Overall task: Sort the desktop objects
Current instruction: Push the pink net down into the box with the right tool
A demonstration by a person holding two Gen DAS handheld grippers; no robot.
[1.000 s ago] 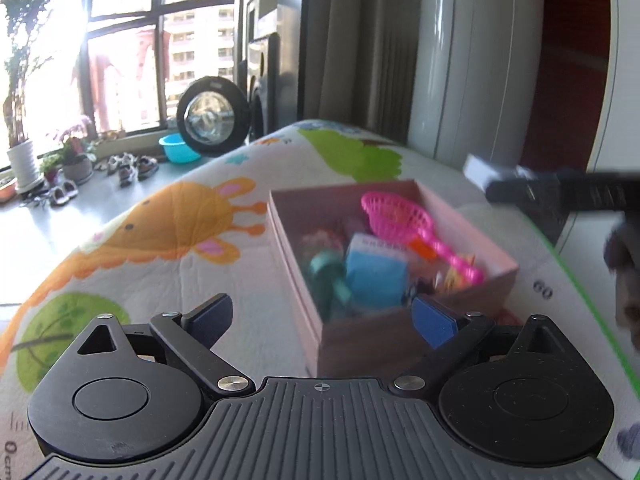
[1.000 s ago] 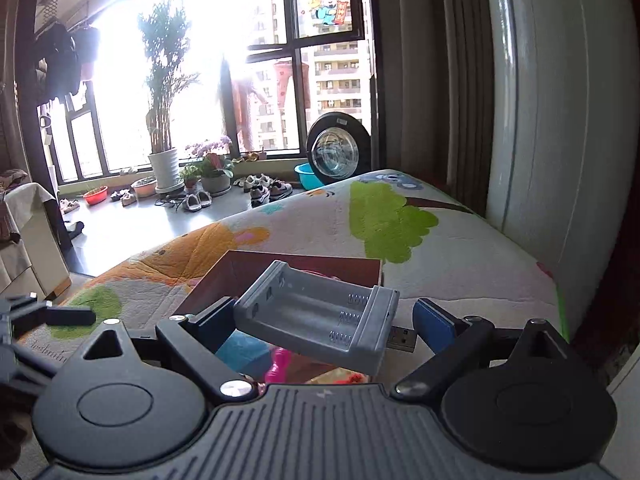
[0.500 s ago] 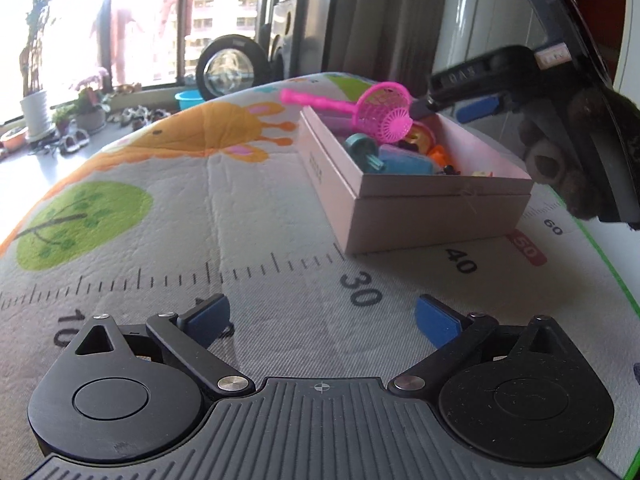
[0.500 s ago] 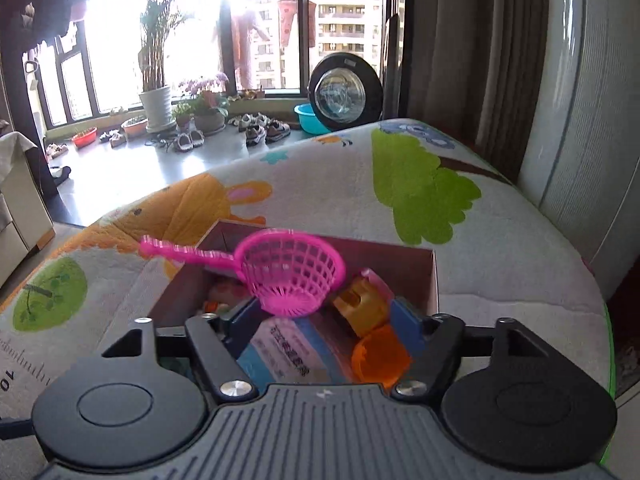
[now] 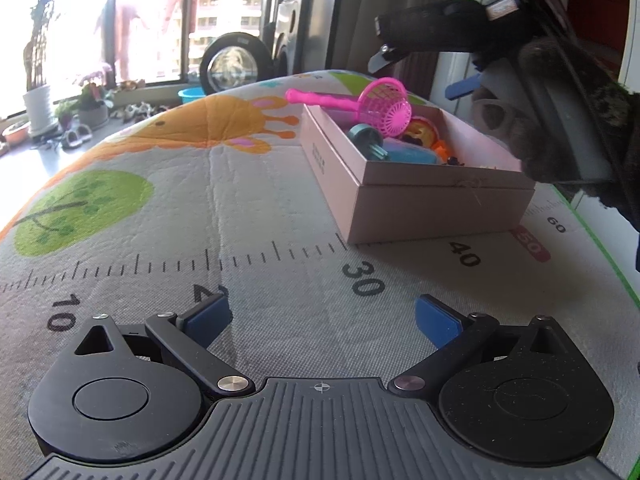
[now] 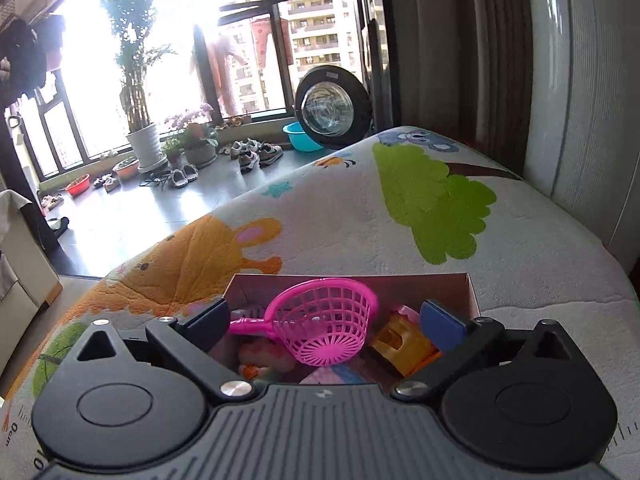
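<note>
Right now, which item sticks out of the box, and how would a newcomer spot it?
Find the pink cardboard box on the animal-print play mat. Lying across its far end is a pink toy strainer, its handle poking out over the rim. Nothing else in the box has a round mesh basket.

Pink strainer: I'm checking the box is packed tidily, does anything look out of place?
Yes. The pink strainer sits tilted on top of the other toys, its handle poking out over the box rim instead of lying inside.

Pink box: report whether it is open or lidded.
Open. The pink box has no lid on it; the pink strainer and other toys show inside, the strainer's handle sticking out over the rim.
</note>
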